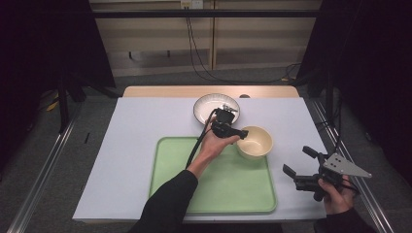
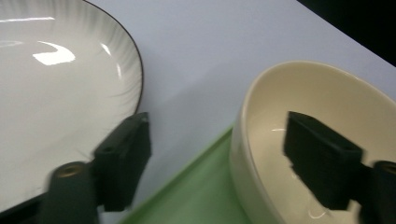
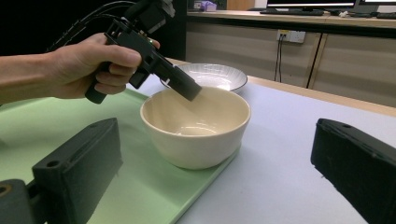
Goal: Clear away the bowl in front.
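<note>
**Left jaws straddle bowl rim, not gripping**

The bowl sits on the far right corner of the green tray, its base overhanging the tray edge toward the desk. The left gripper has its jaws spread wide: 1 jaw inside the bowl, 1 outside over the tray, neither pressing the wall. The rim runs between them. The plate lies just beyond. The right gripper hovers well to the right, jaws open and empty. The left hand is much nearer.
</note>
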`<state>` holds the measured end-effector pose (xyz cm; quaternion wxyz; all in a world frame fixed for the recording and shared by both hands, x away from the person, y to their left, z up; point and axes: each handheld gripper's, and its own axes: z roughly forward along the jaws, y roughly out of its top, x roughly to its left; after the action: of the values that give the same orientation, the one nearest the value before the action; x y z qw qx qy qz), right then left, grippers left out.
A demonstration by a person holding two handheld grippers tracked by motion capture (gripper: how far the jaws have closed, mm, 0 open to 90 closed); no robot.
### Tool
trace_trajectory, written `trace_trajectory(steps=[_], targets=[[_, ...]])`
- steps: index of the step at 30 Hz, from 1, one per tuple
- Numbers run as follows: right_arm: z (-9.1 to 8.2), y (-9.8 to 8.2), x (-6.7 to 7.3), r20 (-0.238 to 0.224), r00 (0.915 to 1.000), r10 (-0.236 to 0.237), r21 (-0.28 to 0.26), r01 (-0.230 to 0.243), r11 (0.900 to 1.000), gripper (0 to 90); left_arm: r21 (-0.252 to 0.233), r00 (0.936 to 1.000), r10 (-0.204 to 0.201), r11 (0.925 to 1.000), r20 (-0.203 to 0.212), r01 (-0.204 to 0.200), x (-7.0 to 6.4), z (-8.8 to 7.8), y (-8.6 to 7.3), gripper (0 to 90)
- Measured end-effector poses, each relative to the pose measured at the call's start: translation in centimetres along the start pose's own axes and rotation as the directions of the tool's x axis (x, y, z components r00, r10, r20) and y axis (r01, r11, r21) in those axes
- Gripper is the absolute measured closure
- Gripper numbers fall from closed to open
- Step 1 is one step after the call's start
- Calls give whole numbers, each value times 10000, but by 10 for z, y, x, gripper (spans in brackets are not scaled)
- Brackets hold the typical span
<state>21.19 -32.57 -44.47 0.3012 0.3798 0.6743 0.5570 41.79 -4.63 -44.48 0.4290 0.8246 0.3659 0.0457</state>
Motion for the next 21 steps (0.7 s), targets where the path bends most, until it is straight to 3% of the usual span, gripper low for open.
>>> trace_trajectory(steps=[3, 5, 9, 11, 13, 18, 19, 21], targets=[[0, 0, 0, 45, 10000, -3, 8, 3, 10000, 17, -207, 9999, 136, 9997, 13, -136, 5, -9, -1, 65], [0, 0, 0, 123, 9999, 5, 84, -6, 10000, 17, -382, 9999, 154, 9992, 64, -152, 7, -16, -3, 43], [-1, 0, 0, 87, 10000, 22, 76, -23, 10000, 17, -374, 9987, 348, 9986, -383, -362, 13, -30, -11, 41], [-1, 0, 0, 102, 9999, 7, 67, -7, 10000, 17, -722, 9983, 438, 9963, -395, -466, 16, -38, -16, 39], [0, 0, 0, 109, 9999, -27, 57, 26, 10000, 17, -947, 9985, 278, 9950, -471, -322, 20, -47, -18, 28], [0, 0, 0, 107, 9999, -29, 63, 29, 10000, 18, -1186, 9949, 452, 9914, -897, -557, 23, -62, -23, 26], [0, 0, 0, 67, 10000, -28, 76, 28, 10000, 18, -1538, 9919, 597, 9851, -1125, -768, 22, -70, -27, 26], [0, 0, 0, 69, 10000, -35, 80, 35, 10000, 17, -1777, 9892, 725, 9795, -1277, -947, 21, -79, -29, 25]])
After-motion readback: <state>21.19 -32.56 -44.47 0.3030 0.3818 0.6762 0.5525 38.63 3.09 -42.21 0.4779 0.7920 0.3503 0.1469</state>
